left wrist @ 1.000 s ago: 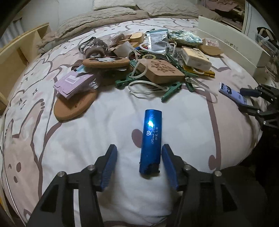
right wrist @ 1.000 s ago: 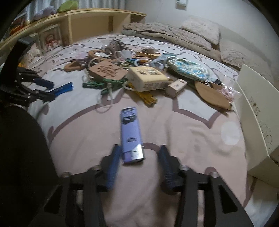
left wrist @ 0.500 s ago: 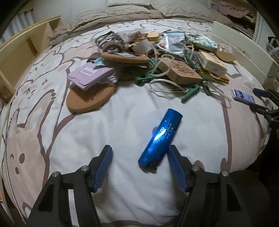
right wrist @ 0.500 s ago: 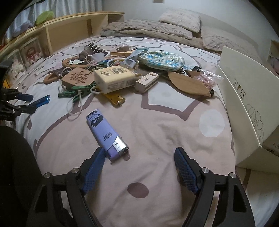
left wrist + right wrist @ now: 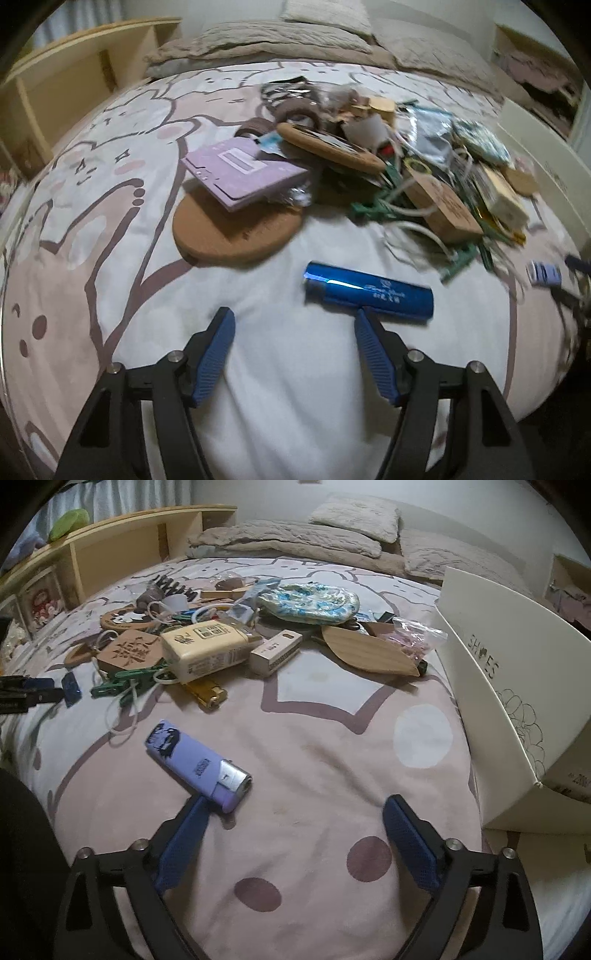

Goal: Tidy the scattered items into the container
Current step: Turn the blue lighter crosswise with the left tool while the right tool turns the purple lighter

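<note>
Standing with both grippers unclenched and empty, you are between grasps — left gripper (image 5: 293,325) jaws have just been opening short of the blue lighter (image 5: 368,293), right gripper (image 5: 295,814) beside the purple lighter (image 5: 197,762). Next: straddle one, carry it to the shoe box (image 5: 495,686) right of the purple lighter.

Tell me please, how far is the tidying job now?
Nothing looks packed yet. Both tools are open and hold nothing: the blue lighter lies ahead of the left tool, the purple lighter beside the right tool. Left to do: both lighters and the whole pile into the shoe box.
</note>
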{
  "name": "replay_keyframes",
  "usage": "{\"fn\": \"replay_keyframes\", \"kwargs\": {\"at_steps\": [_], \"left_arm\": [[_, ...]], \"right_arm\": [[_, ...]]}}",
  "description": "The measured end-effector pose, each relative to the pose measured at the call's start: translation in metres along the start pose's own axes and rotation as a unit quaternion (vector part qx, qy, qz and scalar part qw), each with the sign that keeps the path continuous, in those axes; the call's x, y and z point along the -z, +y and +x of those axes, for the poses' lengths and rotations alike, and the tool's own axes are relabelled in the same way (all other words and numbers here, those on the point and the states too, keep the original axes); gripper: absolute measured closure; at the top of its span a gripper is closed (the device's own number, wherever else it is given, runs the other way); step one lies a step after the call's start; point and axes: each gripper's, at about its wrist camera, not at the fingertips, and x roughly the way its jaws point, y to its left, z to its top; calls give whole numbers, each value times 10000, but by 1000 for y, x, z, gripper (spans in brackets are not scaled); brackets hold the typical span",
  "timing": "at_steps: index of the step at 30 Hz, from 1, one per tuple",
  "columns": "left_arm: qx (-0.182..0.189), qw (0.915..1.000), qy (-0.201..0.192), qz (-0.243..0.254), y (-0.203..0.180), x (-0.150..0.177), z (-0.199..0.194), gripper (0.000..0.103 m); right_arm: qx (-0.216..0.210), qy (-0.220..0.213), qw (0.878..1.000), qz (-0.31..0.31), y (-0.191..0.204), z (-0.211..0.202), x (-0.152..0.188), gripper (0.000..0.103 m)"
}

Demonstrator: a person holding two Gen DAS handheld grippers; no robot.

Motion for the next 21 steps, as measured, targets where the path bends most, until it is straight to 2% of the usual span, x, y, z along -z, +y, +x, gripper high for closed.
{"fn": "replay_keyframes", "kwargs": {"at_steps": [3,7,13,16,21], "left_arm": [[-40,10000,-51,36,-3,0,1,28],[182,9992,9,349,-13,5,-1,7],[373,9970,-46,675,-27,7,1,2],[584,9947,-42,841,-33,3,3,2],[551,9914,-4,1191,-46,-4,13,0]], "right_arm": [[-20,37,9999,96,-4,3,-2,0],[7,56,9999,141,-5,6,-5,0],[131,18,9997,182,-7,16,-17,0],[192,-31,9996,190,-9,20,-20,0],[228,-148,9994,207,-9,23,-21,0]]}}
